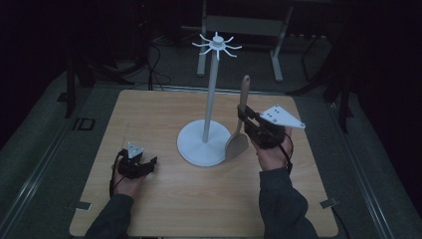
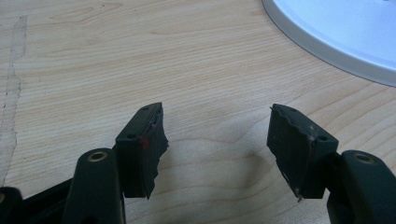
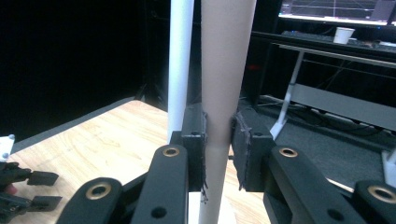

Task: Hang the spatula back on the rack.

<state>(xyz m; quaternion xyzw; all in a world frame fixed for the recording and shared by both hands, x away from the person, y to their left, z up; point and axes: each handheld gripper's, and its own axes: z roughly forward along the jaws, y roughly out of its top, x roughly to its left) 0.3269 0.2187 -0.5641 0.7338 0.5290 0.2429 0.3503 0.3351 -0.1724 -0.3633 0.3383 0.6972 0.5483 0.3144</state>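
Note:
A wooden spoon (image 1: 240, 124) stands nearly upright just right of the white stand's pole (image 1: 211, 94), bowl end down near the round base (image 1: 196, 149). My right gripper (image 1: 245, 118) is shut on its handle (image 3: 223, 74); both pads press the handle, with the white pole (image 3: 180, 60) just behind on the left. The stand is topped by a ring of short hooks (image 1: 217, 45). My left gripper (image 1: 151, 163) rests low over the table at the left, open, with bare wood between its jaws (image 2: 217, 135); the base's rim (image 2: 327, 51) lies ahead to its right.
The wooden tabletop (image 1: 149, 114) sits on a grey mat. Behind it, in the dark, stand a desk frame (image 1: 244, 25) and cables. A monitor and a paper cup (image 3: 343, 34) are on a far desk.

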